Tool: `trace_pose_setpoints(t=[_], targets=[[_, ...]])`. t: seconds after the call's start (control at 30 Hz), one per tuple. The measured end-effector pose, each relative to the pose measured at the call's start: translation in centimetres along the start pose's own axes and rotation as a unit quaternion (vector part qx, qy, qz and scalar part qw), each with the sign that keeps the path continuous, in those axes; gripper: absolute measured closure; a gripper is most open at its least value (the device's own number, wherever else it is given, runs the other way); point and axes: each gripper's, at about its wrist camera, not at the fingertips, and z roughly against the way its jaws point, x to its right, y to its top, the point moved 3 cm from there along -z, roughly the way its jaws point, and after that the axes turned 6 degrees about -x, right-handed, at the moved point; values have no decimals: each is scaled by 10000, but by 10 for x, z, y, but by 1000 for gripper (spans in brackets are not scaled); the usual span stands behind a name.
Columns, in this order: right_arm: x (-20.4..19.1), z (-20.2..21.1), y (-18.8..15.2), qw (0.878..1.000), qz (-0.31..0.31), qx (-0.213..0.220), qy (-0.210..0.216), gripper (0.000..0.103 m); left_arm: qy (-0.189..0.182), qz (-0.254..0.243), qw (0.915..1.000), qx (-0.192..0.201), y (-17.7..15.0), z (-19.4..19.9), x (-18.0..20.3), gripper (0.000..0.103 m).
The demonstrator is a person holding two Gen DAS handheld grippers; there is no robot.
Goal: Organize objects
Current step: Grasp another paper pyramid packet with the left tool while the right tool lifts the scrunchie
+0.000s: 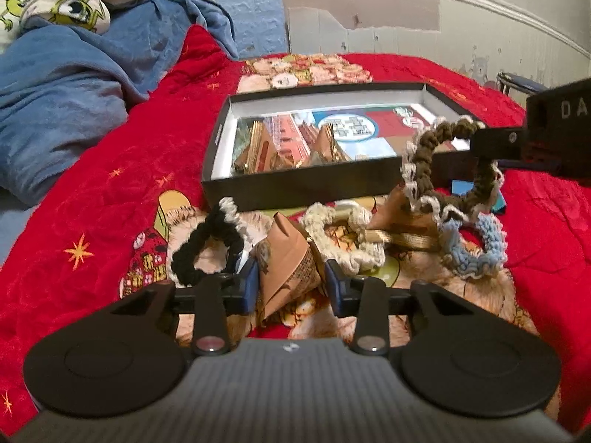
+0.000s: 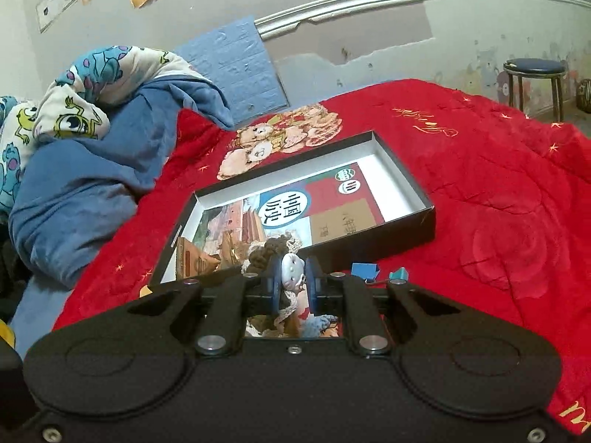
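My left gripper (image 1: pixel 291 288) is shut on a brown paper pyramid packet (image 1: pixel 288 265), whose sides touch both blue pads, low over the red bedspread (image 1: pixel 110 203). Around it lie a black scrunchie (image 1: pixel 199 254), a cream scrunchie (image 1: pixel 343 236), a light blue scrunchie (image 1: pixel 476 254) and a second brown packet (image 1: pixel 399 214). My right gripper (image 2: pixel 293 277) is shut on a brown scrunchie with a white edge (image 1: pixel 424 162), hanging above the near right corner of the open black box (image 1: pixel 295 184). More packets (image 1: pixel 258 147) lie at the left end of the box.
A printed card (image 2: pixel 314 203) covers the bottom of the box. Small blue clips (image 2: pixel 364 271) lie in front of the box. A blue blanket (image 2: pixel 92 184) and a cartoon-print quilt (image 2: pixel 74 118) are heaped at the left. A stool (image 2: pixel 535 74) stands by the wall.
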Motion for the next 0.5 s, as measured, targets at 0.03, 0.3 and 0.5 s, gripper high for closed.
trace_pose_setpoints(t=[0.03, 0.3, 0.5], targets=[[0, 1, 1, 10000, -21, 13, 26, 89, 10, -6, 10000, 54, 1, 2, 0, 62], [-6, 7, 7, 9992, 64, 141, 369, 89, -75, 107, 9996, 262, 7, 12, -4, 63], [-10, 9, 10, 9987, 99, 208, 464, 89, -83, 158, 9991, 393, 11, 18, -5, 63]])
